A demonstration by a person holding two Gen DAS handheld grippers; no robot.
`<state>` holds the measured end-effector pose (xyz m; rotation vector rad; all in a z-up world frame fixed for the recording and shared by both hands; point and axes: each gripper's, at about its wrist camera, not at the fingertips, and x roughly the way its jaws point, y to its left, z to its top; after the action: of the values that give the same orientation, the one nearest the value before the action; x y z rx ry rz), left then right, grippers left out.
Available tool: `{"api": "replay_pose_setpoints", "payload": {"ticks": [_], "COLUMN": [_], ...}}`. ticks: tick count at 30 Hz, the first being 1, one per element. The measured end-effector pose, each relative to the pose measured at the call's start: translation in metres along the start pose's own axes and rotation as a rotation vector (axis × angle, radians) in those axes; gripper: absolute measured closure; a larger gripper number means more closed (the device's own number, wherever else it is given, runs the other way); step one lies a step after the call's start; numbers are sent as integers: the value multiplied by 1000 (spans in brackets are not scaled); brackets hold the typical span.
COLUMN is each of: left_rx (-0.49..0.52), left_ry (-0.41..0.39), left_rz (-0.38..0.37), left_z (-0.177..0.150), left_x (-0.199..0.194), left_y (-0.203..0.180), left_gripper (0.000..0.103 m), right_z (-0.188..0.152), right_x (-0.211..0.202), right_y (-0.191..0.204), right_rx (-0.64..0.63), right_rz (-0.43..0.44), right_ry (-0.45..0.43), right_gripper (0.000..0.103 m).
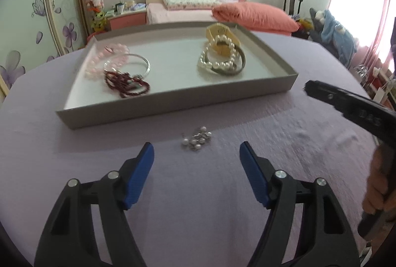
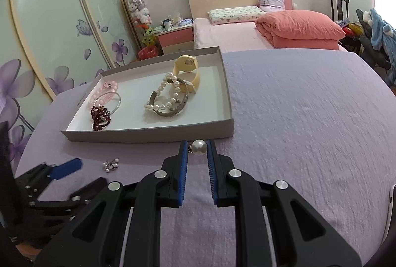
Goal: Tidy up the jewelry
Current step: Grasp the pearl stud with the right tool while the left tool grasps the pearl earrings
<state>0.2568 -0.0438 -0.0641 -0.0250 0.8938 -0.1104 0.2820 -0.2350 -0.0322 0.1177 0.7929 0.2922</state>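
Right wrist view: the right gripper (image 2: 198,147) pinches a pearl earring (image 2: 198,147) just short of the tray (image 2: 148,137). The left gripper (image 1: 196,163) gapes wide, empty, behind loose pearl earrings (image 1: 196,141).

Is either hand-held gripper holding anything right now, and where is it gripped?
The right hand-held gripper pinches a pearl earring by its pearl, at the fingertips. The left hand-held gripper is open and holds nothing.
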Motion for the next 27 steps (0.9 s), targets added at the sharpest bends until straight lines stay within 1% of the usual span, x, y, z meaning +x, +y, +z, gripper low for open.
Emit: {"api": "replay_pose_setpoints", "payload": {"ticks": [4, 8, 13, 16, 17, 18, 20, 22, 24, 27], "left_rx": [-20, -31, -34, -21, -12, -8, 2, 11, 9, -10], "left_ry": [28, 33, 29, 22, 21, 19, 15, 15, 14, 13], "left_rz": [23, 38, 61, 85, 98, 96, 97, 92, 88, 50], "left_z": [6, 9, 11, 10, 10, 10, 10, 9, 9, 10], "left_x": [15, 22, 24, 24, 24, 23, 22, 21, 21, 19], "left_y": [-5, -7, -8, -11, -13, -14, -16, -18, -18, -11], "left_gripper": [40, 45, 48, 55, 58, 63, 79, 89, 91, 92], "right_z": [-1, -1, -1, -1, -1, -1, -1, -2, -2, -2], "right_x": [0, -1, -1, -1, -1, -1, 0, 0, 0, -1], "right_y": [-3, -5, -7, -7, -7, -7, -6, -4, -3, -2], "right_rx": [2, 5, 6, 9, 10, 11, 13, 14, 13, 9], "right_rz": [12, 23, 33, 37, 40, 42, 46, 49, 50, 51], "right_ry": [0, -5, -7, -6, -5, -4, -2, 0, 0, 0], "right_gripper": [86, 86, 86, 86, 86, 86, 86, 86, 86, 86]}}
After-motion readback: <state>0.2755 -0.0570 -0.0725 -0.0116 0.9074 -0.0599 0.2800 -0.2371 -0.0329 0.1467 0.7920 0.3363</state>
